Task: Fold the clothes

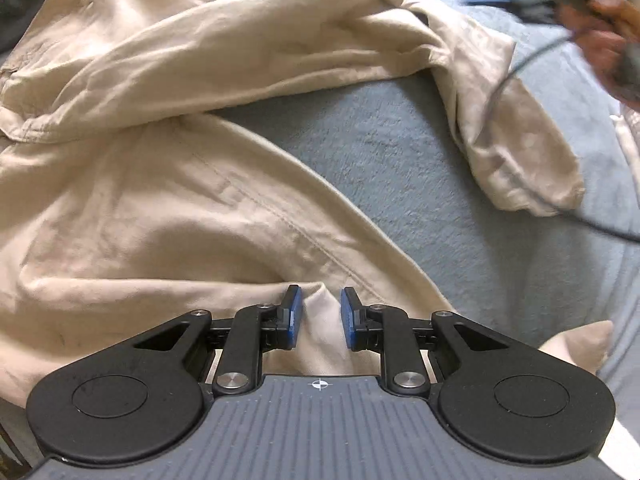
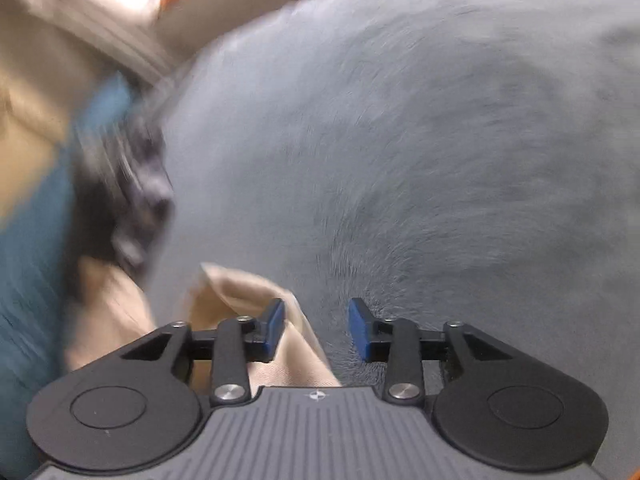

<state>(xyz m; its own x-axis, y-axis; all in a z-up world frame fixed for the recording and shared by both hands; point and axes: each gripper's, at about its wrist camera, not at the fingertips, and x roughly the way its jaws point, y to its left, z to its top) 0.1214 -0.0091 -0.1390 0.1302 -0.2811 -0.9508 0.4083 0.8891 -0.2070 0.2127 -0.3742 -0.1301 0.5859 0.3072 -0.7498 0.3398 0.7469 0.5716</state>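
**Left wrist view: left gripper pinches a fold of the trousers, right gripper has nothing in its grip**

Left gripper: the 2 blue pads are close together with a raised ridge of beige cloth bunched between them. Narrow gap, fabric pinched. Reads as an anchor grip, so the garment can't slide while the other hand works.

Outward from those fingers: the beige trousers spread ahead and to the left over a grey-blue blanket. 1 leg runs diagonally up from the pads with its seam showing. The other leg lies across the far side, and its cuff flops down to the right on bare blanket. Not yet folded flat, in my judgement.

Far upper right of that view: the person's other hand, blurred, with a dark cable looping below it.

Right wrist view, right gripper: jaws about half open. A beige cloth corner lies under and against the left pad; the right pad is over bare blanket. Nothing clamped. Heavy blur, so contact on the left pad is uncertain. A blurred dark object and teal fabric sit left of the fingers; can't identify them.
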